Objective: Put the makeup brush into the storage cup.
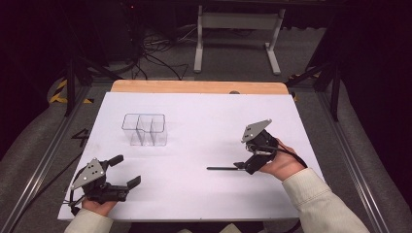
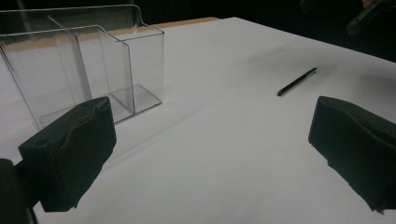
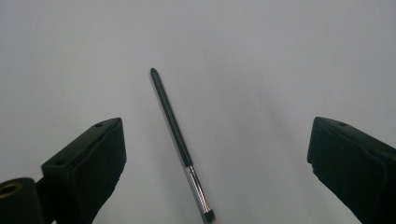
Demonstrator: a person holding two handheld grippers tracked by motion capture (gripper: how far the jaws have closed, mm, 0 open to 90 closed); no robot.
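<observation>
With the slim black pen [image 3: 176, 135] lying flat on the white table [image 1: 194, 194] between the right gripper [image 3: 215, 154]'s wide-open jaws, the person should lower squarely and pinch mid-barrel, while the left gripper [image 1: 127, 171] waits open, holding nothing.

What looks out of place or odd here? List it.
Nothing is spilled or broken. The pen lies flat on the white table, apart from the clear organizer, which stands upright. The right gripper is open around the pen, not touching it.
</observation>
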